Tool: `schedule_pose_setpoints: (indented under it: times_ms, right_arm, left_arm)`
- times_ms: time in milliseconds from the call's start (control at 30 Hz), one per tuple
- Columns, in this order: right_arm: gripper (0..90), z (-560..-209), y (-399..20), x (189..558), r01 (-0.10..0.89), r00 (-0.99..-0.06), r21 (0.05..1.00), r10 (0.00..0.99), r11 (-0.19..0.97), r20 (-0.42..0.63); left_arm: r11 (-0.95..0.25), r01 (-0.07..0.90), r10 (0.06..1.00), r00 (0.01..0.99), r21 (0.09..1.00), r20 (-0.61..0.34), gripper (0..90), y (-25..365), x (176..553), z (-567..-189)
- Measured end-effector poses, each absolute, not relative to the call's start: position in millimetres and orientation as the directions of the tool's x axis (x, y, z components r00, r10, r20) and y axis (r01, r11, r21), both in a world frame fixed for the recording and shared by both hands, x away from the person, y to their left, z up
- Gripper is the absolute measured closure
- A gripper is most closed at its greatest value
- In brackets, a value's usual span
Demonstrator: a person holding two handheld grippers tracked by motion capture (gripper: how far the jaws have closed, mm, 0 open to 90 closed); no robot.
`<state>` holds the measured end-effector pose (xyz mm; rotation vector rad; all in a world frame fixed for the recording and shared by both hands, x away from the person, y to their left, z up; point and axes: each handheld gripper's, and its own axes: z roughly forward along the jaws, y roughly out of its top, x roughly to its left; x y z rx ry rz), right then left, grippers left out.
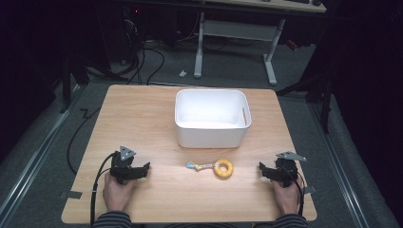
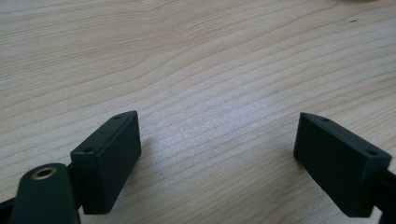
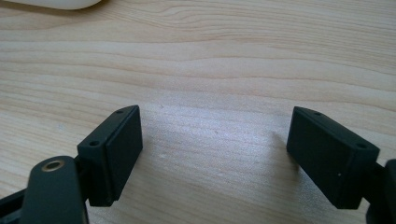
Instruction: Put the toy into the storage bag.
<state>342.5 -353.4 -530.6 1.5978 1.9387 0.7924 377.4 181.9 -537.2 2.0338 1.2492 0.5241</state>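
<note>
Wooden table, white bin, yellow ring toy before it.

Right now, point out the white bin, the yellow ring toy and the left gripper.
white bin (image 1: 207,136), high view, front wall.
yellow ring toy (image 1: 223,168), high view, ring's body.
left gripper (image 2: 217,154), left gripper view, midway between its open jaws.

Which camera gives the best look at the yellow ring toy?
The high view: the yellow ring toy lies whole on the table, before the white bin. The gripper views face bare wood between open jaws.
</note>
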Motion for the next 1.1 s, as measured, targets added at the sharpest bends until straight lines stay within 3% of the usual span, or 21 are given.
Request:
schedule_pose_setpoints:
  times_ms: [233, 300, 600, 867, 967, 1000, 1100]
  right_arm:
    - [18.9, -531, -352, 343, 0.692, -0.161, 0.711, 0.987, 0.122, -0.012]
    - [15.3, -531, -351, 344, 0.695, -0.171, 0.706, 0.985, 0.134, -0.018]
    - [15.2, -531, -353, 344, 0.693, -0.207, 0.704, 0.978, 0.158, -0.016]
    - [23.0, -530, -355, 343, 0.687, -0.202, 0.711, 0.979, 0.152, -0.014]
    - [28.4, -529, -357, 342, 0.682, -0.200, 0.715, 0.980, 0.151, -0.016]
    - [34.3, -528, -359, 342, 0.681, -0.199, 0.716, 0.980, 0.150, -0.015]
    - [37.4, -528, -362, 341, 0.683, -0.195, 0.718, 0.981, 0.135, 0.001]
  left_arm:
    - [-0.310, 0.608, 0.882, 0.470, 0.731, -0.017, 16.4, 182, 377, -537]
    - [-0.310, 0.608, 0.882, 0.470, 0.731, -0.017, 16.7, 182, 377, -537]
    - [-0.310, 0.608, 0.882, 0.471, 0.731, -0.017, 16.8, 182, 377, -537]
    - [-0.310, 0.609, 0.882, 0.471, 0.730, -0.018, 16.8, 182, 377, -537]
    - [-0.308, 0.609, 0.882, 0.471, 0.731, -0.021, 16.8, 182, 377, -537]
    - [-0.308, 0.609, 0.882, 0.471, 0.731, -0.020, 16.9, 182, 377, -537]
    - [-0.309, 0.608, 0.883, 0.469, 0.731, -0.017, 17.5, 182, 376, -537]
